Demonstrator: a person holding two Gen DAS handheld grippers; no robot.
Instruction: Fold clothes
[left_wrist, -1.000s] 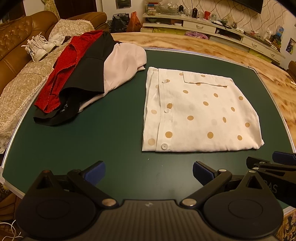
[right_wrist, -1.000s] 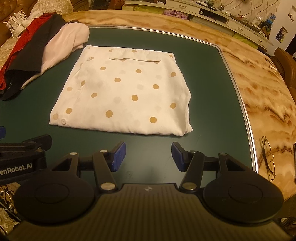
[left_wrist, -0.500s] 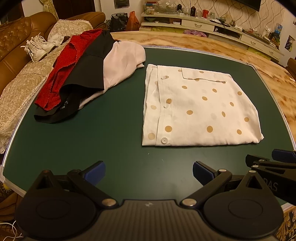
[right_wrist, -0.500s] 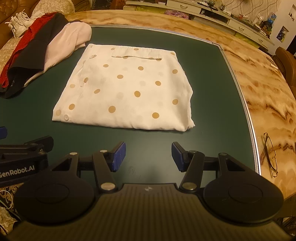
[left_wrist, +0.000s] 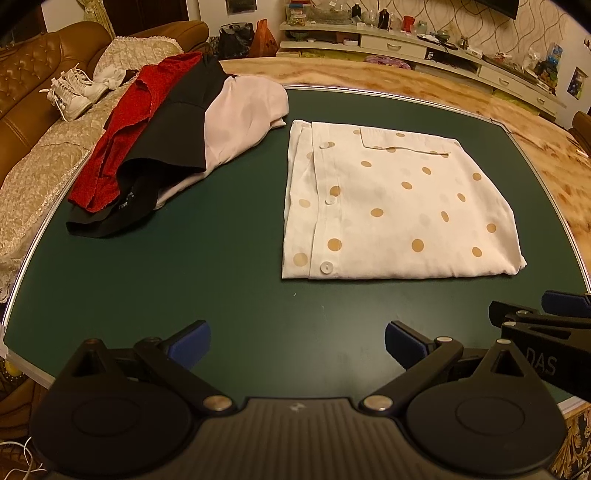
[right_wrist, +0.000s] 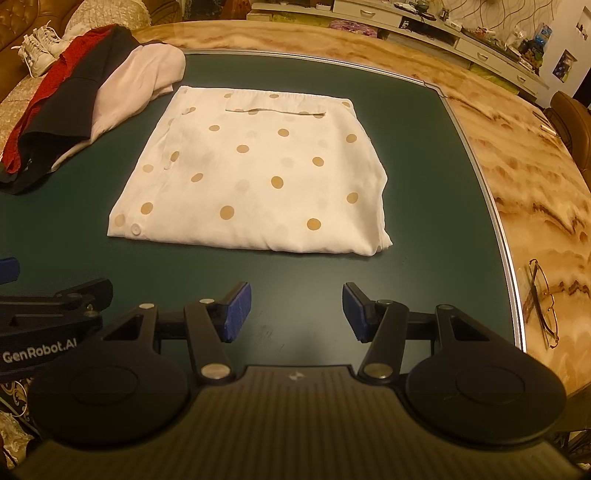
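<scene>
A white shirt with tan polka dots (left_wrist: 399, 206) lies folded into a flat rectangle on the dark green table (left_wrist: 207, 266); it also shows in the right wrist view (right_wrist: 258, 177). My left gripper (left_wrist: 297, 341) is open and empty, hovering over the table's near edge, short of the shirt's front left corner. My right gripper (right_wrist: 297, 312) is open and empty, just short of the shirt's front edge. Each gripper shows at the edge of the other's view.
A pile of red, black and pale pink clothes (left_wrist: 177, 140) lies at the table's far left, also in the right wrist view (right_wrist: 85, 96). A sofa with white shoes (left_wrist: 74, 92) stands beyond. Glasses (right_wrist: 543, 306) lie on the marble rim at right.
Both grippers have pulled back slightly toward the table's near edge, staying open. The folded shirt has not moved.
</scene>
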